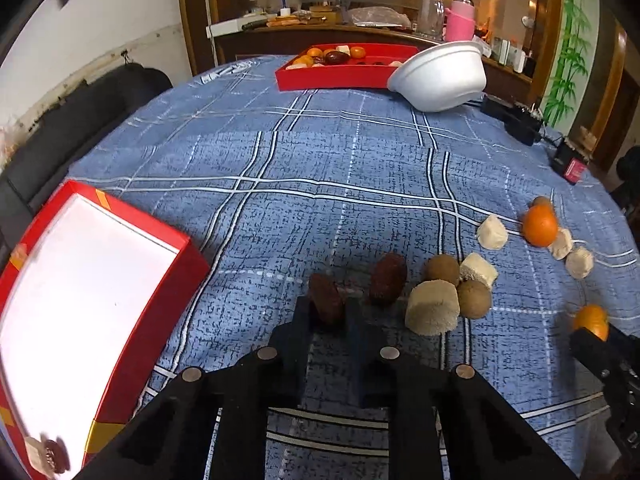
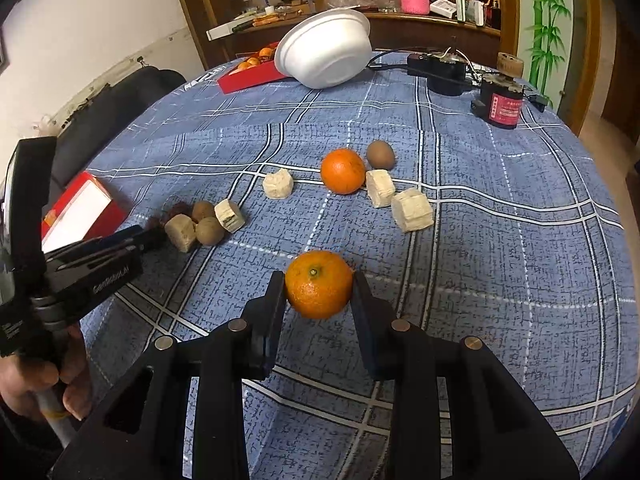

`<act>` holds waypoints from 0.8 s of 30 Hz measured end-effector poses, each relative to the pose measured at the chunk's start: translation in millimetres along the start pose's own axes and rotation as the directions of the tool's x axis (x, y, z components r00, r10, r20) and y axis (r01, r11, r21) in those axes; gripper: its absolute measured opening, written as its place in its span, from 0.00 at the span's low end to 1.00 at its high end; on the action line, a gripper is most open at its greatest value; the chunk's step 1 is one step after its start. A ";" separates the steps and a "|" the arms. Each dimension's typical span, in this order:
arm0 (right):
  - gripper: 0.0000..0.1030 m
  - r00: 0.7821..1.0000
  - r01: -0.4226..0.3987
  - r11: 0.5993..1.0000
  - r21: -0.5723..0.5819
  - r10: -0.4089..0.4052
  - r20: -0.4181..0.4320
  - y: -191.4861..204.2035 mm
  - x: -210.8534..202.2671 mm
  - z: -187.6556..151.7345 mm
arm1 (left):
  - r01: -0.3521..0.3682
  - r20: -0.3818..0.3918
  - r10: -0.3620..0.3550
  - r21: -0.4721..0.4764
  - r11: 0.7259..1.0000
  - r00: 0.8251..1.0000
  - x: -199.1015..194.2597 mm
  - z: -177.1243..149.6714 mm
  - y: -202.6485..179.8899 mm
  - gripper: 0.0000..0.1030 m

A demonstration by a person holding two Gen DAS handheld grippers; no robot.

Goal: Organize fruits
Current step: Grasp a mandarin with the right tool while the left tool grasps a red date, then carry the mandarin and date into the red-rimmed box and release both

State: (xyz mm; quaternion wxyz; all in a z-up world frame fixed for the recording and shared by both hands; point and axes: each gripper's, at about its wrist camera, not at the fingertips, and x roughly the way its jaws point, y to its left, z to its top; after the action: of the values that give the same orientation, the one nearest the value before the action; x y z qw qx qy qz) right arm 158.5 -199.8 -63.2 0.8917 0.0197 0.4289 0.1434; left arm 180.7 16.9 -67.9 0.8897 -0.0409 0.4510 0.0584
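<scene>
Left gripper (image 1: 328,312) clamps a date (image 1: 326,300); right gripper (image 2: 319,292) clamps a tangerine (image 2: 319,284).

The lower end of the dark red fruit (image 1: 326,300) is hidden between the fingers of the left gripper (image 1: 328,312). The near red box (image 1: 152,292) is cut off by the left view's left and bottom edges, and the two small items (image 1: 46,456) in its corner are too blurred to name. The far red tray (image 2: 248,76) is partly hidden behind the white foam bowl (image 2: 326,54) in the right view. The hand (image 2: 36,384) on the left gripper's handle is cut off at the frame's edge
</scene>
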 end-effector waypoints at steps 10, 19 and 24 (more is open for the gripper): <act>0.30 0.999 0.003 1.000 -0.022 -0.002 0.048 12.8 -26.5 -3.1 | 0.164 0.060 -0.163 -0.021 0.986 0.985 -58.1 -43.5 24.7 0.16; 0.30 0.997 -0.049 0.998 -0.038 0.051 0.062 43.0 -58.3 -43.6 | 0.171 0.122 -0.170 0.001 0.985 0.978 -96.3 -85.6 29.8 0.16; 0.30 0.994 -0.077 0.995 -0.066 0.082 0.075 66.4 -62.8 -55.9 | 0.112 0.171 -0.108 -0.015 0.994 0.979 -103.7 -96.1 35.4 0.16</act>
State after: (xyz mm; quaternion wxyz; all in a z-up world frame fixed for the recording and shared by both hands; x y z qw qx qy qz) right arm 62.5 -158.2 -40.3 0.9014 0.0142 0.3881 0.1916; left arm 38.3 33.0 -41.5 0.9262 -0.0714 0.3697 0.0180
